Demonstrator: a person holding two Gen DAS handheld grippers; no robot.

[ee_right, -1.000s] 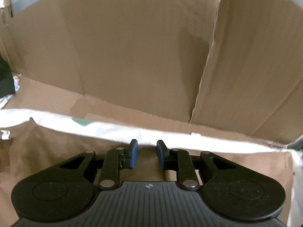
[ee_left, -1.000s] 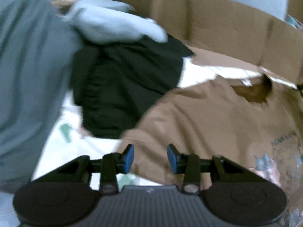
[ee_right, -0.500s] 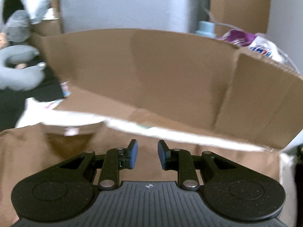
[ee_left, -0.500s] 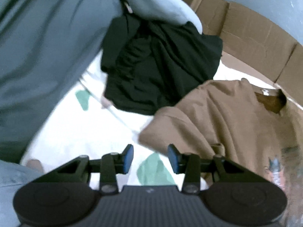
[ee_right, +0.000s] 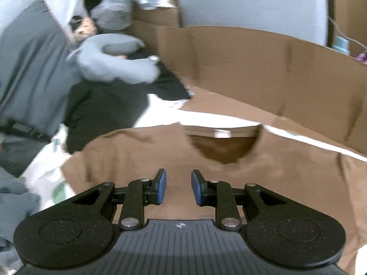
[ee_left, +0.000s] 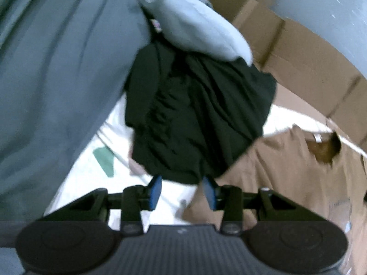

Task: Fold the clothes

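Note:
A brown T-shirt (ee_right: 229,174) lies spread flat on a white patterned sheet (ee_right: 160,114), collar toward the cardboard wall. It also shows at the right of the left wrist view, brown T-shirt (ee_left: 298,171). A crumpled black garment (ee_left: 197,119) lies left of it, black garment (ee_right: 103,110) in the right wrist view too. My left gripper (ee_left: 182,191) is open above the sheet, just short of the black garment's near edge, with nothing between its fingers. My right gripper (ee_right: 176,186) hovers open over the brown shirt's chest, holding nothing.
A grey neck pillow (ee_left: 195,27) rests on the black garment, neck pillow (ee_right: 114,66) seen from the right too. A person in a grey top (ee_left: 57,80) stands at the left. Cardboard walls (ee_right: 275,68) fence the far side of the sheet.
Left gripper slid left off the brown shirt toward the black garment. Right gripper pulled back and up from the far edge; the shirt's collar and the black garment came into its view.

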